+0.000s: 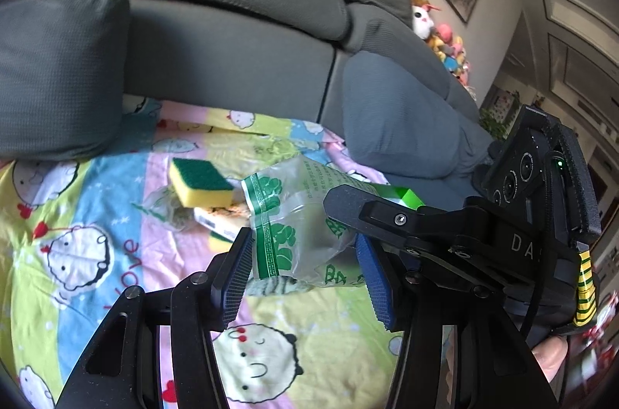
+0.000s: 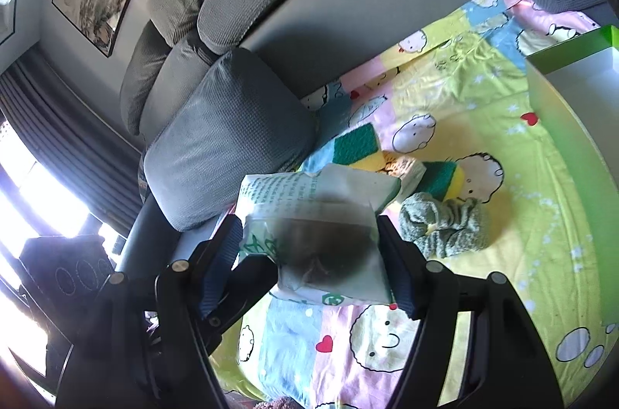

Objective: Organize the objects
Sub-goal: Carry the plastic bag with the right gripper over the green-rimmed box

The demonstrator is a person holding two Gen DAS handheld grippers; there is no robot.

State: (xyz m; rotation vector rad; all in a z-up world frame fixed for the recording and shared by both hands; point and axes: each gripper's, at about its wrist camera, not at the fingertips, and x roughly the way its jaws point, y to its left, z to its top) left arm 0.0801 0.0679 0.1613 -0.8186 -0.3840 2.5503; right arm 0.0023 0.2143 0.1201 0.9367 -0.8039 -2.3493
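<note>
Both hand-held grippers are clamped on one plastic bag (image 1: 298,227): the left hand-held gripper (image 1: 305,268), the right hand-held gripper (image 2: 309,260). The sponge (image 1: 199,181) and rag (image 2: 445,225) still lie loose on the sheet (image 1: 116,254); the green box (image 2: 572,99) waits.

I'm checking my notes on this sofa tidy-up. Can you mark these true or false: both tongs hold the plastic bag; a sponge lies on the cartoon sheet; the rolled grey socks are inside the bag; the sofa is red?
1. Both tongs, left and right, hold the plastic bag. True.
2. A green-and-yellow sponge lies on the cartoon sheet. True.
3. The rolled grey socks are inside the bag. False: they lie on the sheet beside it.
4. The sofa is red. False: it is grey.
</note>
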